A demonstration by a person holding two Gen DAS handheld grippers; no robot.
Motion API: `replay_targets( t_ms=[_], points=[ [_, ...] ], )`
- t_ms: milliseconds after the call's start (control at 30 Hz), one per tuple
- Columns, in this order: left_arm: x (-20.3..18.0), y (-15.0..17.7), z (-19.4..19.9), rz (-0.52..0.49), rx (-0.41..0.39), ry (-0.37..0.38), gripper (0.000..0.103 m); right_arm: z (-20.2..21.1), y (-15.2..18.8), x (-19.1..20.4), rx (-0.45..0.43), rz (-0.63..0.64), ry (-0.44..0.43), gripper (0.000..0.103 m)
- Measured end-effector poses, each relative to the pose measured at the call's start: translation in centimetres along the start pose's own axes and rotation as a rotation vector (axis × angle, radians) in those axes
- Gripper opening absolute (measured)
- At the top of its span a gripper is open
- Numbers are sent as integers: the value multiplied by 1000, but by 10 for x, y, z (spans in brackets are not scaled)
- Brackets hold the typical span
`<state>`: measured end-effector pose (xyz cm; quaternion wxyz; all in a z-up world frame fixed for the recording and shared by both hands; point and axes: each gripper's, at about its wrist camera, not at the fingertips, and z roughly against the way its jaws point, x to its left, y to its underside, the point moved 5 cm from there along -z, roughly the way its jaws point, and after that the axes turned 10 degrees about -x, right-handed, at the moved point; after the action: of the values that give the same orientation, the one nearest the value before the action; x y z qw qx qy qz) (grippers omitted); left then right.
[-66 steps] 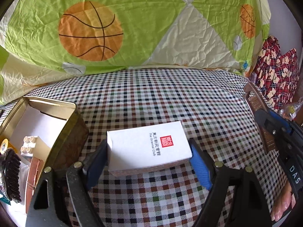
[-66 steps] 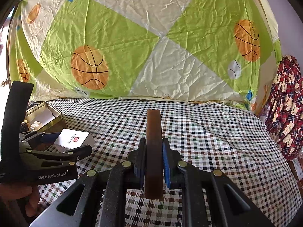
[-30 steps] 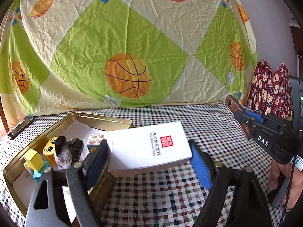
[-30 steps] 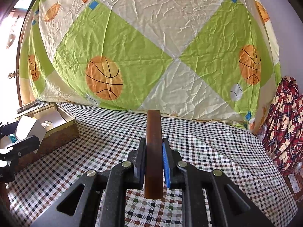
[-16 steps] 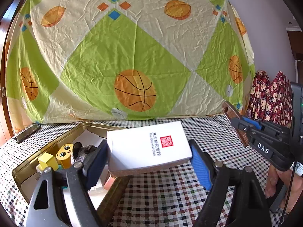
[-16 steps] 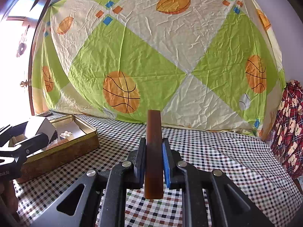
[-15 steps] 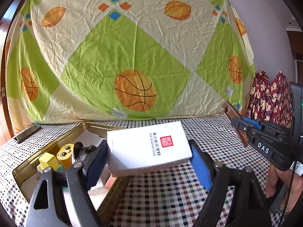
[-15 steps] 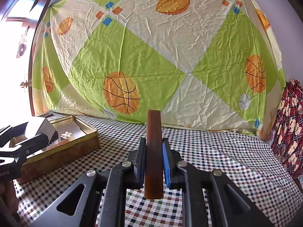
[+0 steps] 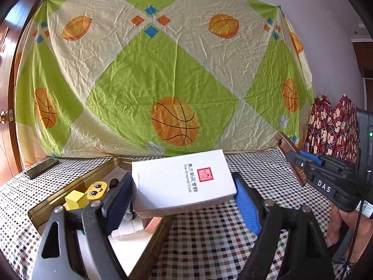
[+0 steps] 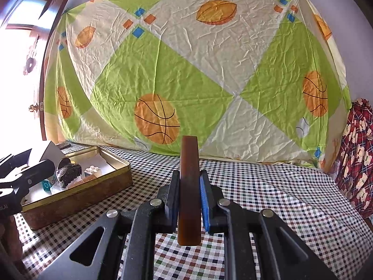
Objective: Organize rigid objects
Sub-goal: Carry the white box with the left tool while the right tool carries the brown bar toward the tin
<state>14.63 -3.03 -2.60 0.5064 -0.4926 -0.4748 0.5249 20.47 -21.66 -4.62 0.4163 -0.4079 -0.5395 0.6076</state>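
My left gripper (image 9: 181, 197) is shut on a white box (image 9: 181, 179) with a red seal, its pads pressing on the two short sides. The box hangs level above the near right corner of an open gold tin (image 9: 77, 186). In the tin lie a yellow block (image 9: 75, 200), a yellow smiling figure (image 9: 96, 190) and white bricks (image 9: 127, 229). My right gripper (image 10: 188, 186) is shut on a thin brown bar (image 10: 189, 163) held on edge above the checked cloth. The tin (image 10: 93, 191) lies to its left, with a dark clip (image 10: 68, 172) inside.
A checked tablecloth (image 9: 221, 240) covers the table. A sheet with basketball prints (image 9: 163, 81) hangs behind it. A dark phone (image 9: 42, 165) lies at the far left. Red patterned cloth (image 9: 333, 126) stands at the right. A hand (image 9: 345, 228) holds the right gripper (image 9: 300, 161).
Both grippers have drifted left toward the tin and tilted up slightly, so the tin looms larger and nearer in both views. Both grips are unchanged.
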Motion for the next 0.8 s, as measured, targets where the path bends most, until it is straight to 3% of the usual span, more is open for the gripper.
replay_targets(
  t_ms=[800],
  points=[
    [29,-8,24,-4,-67,-18,82,9,-3,37,-22,-24,-42,17]
  ],
)
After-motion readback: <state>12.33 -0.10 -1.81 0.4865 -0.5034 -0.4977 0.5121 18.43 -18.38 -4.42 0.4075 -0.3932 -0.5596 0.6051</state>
